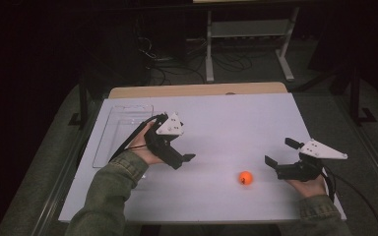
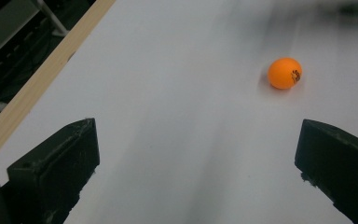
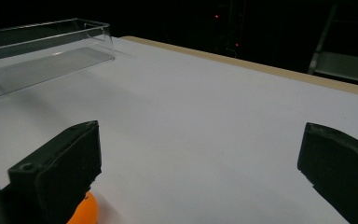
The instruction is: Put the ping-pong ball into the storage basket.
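An orange ball (image 1: pixel 245 178) with a dark mark lies on the white board (image 1: pixel 226 123), near the front and right of centre. My left gripper (image 1: pixel 179 143) hovers left of the ball, its jaws wide open and holding nothing. In the left gripper view (image 2: pixel 198 149) the ball (image 2: pixel 285 73) sits ahead and to the right, beyond the jaws. My right gripper (image 1: pixel 281 151) is just right of the ball, also open and bare. In the right gripper view (image 3: pixel 200 154) the ball (image 3: pixel 87 213) peeks out low behind the left jaw.
A clear plastic tray (image 1: pixel 123 130) lies on the board's left side, behind my left hand; its wall (image 3: pixel 46 32) appears far left in the right gripper view. A wooden table edge (image 1: pixel 197 90) runs along the back. Beyond it stand a white frame (image 1: pixel 248 34) and floor cables.
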The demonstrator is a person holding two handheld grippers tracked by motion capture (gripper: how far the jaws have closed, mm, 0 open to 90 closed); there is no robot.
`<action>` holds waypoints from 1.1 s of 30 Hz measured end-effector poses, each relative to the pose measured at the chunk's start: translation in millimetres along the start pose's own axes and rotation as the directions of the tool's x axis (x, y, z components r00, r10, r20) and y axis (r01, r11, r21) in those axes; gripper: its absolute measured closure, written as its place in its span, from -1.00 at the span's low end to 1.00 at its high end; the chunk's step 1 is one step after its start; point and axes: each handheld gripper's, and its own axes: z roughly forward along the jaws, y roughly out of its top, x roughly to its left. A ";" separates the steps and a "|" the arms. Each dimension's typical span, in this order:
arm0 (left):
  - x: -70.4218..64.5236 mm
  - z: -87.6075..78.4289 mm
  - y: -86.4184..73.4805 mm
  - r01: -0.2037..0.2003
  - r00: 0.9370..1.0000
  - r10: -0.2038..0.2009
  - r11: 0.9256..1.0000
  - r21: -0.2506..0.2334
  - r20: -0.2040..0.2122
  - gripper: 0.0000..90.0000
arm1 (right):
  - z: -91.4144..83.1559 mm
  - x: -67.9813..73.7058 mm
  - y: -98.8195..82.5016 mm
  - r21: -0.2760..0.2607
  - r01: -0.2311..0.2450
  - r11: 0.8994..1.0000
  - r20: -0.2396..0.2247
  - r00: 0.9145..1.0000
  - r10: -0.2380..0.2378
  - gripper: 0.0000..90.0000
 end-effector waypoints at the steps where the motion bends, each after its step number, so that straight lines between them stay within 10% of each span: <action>1: 0.1 1.0 0.6 -0.007 1.000 0.007 1.000 0.002 0.002 -1.00 | 0.0 0.0 0.0 0.000 0.000 1.000 0.000 1.000 0.000 -1.00; 33: -6.9 29.3 13.3 -0.031 0.998 0.029 0.999 0.027 0.062 -1.00 | 2.3 0.5 -0.7 0.012 0.011 1.000 -0.011 1.000 -0.011 -1.00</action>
